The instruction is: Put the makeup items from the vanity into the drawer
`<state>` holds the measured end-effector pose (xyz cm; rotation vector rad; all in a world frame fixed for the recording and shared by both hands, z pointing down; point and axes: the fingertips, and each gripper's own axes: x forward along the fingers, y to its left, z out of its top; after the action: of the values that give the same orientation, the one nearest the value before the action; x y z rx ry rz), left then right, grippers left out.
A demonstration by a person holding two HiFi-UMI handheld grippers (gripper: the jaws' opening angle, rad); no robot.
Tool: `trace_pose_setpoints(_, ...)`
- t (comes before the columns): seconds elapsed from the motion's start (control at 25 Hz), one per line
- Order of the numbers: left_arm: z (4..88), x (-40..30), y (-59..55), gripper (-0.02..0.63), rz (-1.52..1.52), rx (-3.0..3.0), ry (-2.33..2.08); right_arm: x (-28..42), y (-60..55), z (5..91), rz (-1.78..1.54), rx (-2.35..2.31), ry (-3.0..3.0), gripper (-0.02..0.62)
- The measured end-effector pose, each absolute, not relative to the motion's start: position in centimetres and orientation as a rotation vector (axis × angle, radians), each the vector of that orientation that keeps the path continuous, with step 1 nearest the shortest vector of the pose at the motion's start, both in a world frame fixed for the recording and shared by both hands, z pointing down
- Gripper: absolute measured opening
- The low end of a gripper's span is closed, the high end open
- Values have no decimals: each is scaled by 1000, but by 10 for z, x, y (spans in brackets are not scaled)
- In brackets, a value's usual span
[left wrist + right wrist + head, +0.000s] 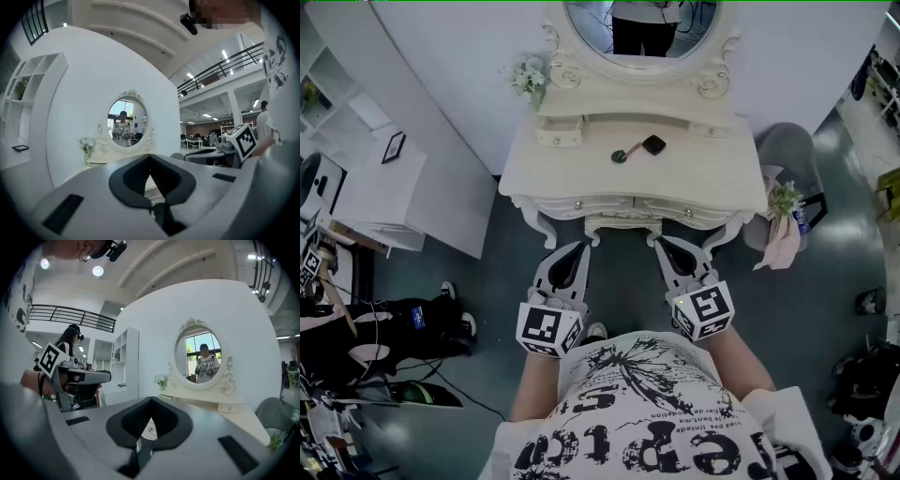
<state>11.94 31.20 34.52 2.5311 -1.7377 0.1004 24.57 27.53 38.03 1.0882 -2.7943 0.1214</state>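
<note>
Makeup items: a black square case point(653, 144) and a small green round piece point(621, 156) lie just beside each other on the worktop point(722, 178), straight in front of the mirror point(642, 28).
Drawer fronts point(577, 203): all closed, below the mirror along the worktop's near edge.
Left tongs point(579, 247): tips pressed together with nothing between them, held in front of the mirror, just short of the drawer fronts.
Right tongs point(662, 243): likewise closed and empty, beside the left pair, facing the mirror.
Flowers point(528, 77): left of the mirror.
</note>
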Motion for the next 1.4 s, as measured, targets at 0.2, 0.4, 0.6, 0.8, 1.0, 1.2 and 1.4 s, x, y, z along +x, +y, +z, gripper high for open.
trace_pose_setpoints(0.2,347,125,307,19,106,2531,-1725,255,269,382,122,1115,-2781,17)
trace_pose_setpoints(0.4,350,134,309,20,113,2532,-1724,262,270,386,124,1110,-2779,17)
trace_pose_setpoints(0.6,353,145,310,20,124,2521,-1728,270,270,387,141,1121,-2786,17)
trace_pose_setpoints(0.8,360,159,310,18,131,2504,-1739,282,269,394,168,1118,-2792,17)
trace_pose_setpoints(1.0,375,165,303,20,152,2485,-1732,287,257,406,190,1117,-2774,17)
trace_pose_setpoints(1.2,384,142,283,20,136,2453,-1748,270,235,416,204,1105,-2758,17)
trace_pose_setpoints(1.4,392,108,244,19,121,2468,-1726,237,199,424,179,1119,-2731,17)
